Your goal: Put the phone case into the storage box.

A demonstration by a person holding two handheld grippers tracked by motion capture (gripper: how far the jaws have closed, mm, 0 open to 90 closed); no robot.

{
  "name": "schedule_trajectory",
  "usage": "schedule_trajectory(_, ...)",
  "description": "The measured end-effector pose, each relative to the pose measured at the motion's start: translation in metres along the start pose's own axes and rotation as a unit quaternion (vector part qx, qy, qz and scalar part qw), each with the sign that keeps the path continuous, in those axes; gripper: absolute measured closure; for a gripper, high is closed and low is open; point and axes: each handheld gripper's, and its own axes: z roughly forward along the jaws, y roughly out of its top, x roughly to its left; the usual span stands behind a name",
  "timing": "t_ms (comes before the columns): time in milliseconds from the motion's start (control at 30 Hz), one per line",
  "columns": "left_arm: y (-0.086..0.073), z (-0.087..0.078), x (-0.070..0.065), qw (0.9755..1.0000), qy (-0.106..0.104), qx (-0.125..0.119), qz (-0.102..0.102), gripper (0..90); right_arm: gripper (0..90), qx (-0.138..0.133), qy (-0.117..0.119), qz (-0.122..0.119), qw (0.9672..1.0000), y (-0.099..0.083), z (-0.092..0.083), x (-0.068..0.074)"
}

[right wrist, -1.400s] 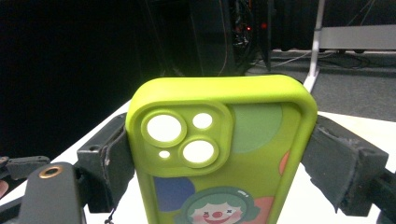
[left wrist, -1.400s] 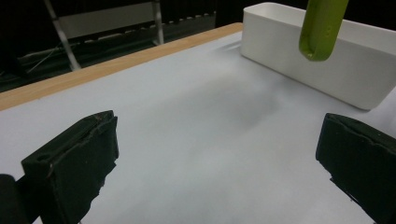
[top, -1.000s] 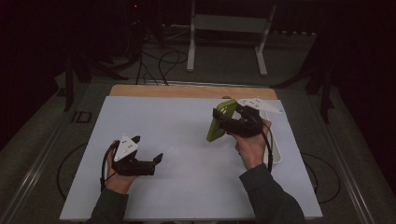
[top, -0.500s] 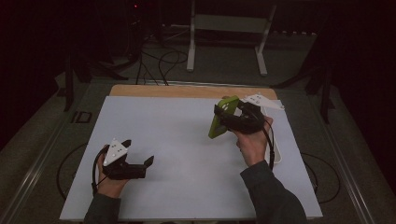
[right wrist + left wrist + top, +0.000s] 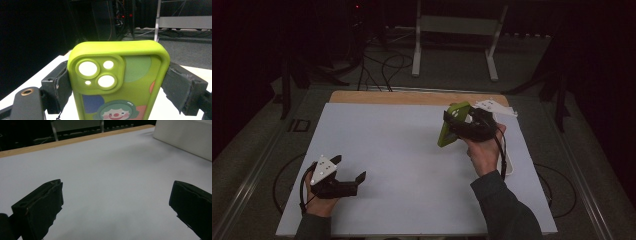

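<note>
Green phone case [image 5: 117,82] sits clamped in the right hand-held gripper [image 5: 452,131] (left hand-held gripper [image 5: 349,172] gapes wide).

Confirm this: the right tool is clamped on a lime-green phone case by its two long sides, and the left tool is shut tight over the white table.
Not quite. The left tool is open, not shut: the left gripper view shows its jaws standing wide apart over the white table with nothing between them. The rest holds: the right tool is clamped on the lime-green phone case by its two long sides.
</note>
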Motion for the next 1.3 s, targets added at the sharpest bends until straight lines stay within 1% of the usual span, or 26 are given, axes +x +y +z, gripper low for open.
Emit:
schedule_trajectory(100,-0.002,-0.001,0.000,1.0000,0.001,0.001,0.000,0.0,16.1,0.000,-0.001,0.000,1.0000,0.000,0.000,0.000)
schedule_trajectory(300,-0.004,-0.003,0.000,1.0000,0.004,-0.003,0.003,0.0,16.1,-0.002,-0.004,-0.006,1.0000,0.009,0.000,0.001)
schedule_trajectory(367,-0.005,-0.004,0.000,1.0000,0.005,-0.004,0.001,0.0,16.1,-0.003,-0.007,-0.009,0.9999,0.012,0.000,0.001)
schedule_trajectory(467,-0.007,-0.005,0.000,1.0000,0.008,-0.003,0.001,0.0,16.1,-0.003,-0.010,-0.010,0.9999,0.014,0.000,-0.001)
schedule_trajectory(800,-0.009,-0.007,-0.002,0.9999,0.010,-0.006,0.003,0.0,16.1,-0.001,-0.030,-0.006,0.9995,0.022,0.001,-0.006)
schedule_trajectory(967,-0.010,-0.008,-0.001,0.9999,0.011,-0.009,-0.001,0.0,16.1,-0.003,-0.040,-0.005,0.9992,0.027,0.002,-0.009)
schedule_trajectory(1033,-0.010,-0.009,0.000,0.9999,0.012,-0.008,0.000,0.0,16.1,-0.003,-0.041,-0.005,0.9991,0.028,0.002,-0.010)
schedule_trajectory(1100,-0.010,-0.009,-0.001,0.9999,0.013,-0.008,0.001,0.0,16.1,-0.003,-0.045,0.001,0.9990,0.028,0.004,-0.012)
schedule_trajectory(1300,-0.011,-0.009,-0.001,0.9999,0.014,-0.006,0.001,0.0,16.2,-0.001,-0.054,0.005,0.9985,0.028,0.007,-0.016)
